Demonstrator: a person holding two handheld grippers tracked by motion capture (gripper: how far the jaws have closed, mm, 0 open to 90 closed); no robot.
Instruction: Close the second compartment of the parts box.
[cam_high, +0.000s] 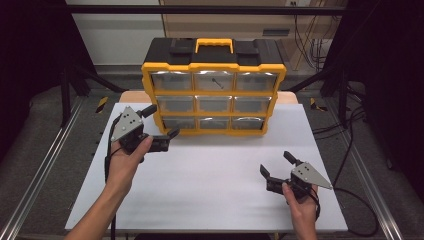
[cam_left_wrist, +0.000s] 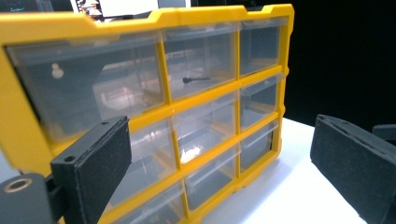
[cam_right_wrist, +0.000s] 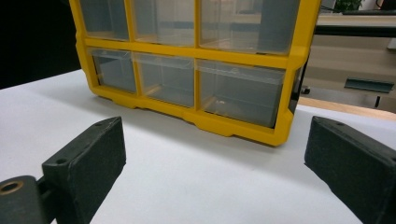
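Bright overhead light washes the white tabletop (cam_high: 210, 175); surroundings stay dark, drawer fronts (cam_left_wrist: 196, 135) glare, near jaws blur.

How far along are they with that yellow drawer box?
Hardly begun, it seems. All nine clear drawers of the organizer look shut, and a small dark screw lies in the top middle one. In hand: the left gripper hangs open near the lower left drawers, touching nothing. The right gripper waits open over the white table. Opening a drawer is likely still ahead.
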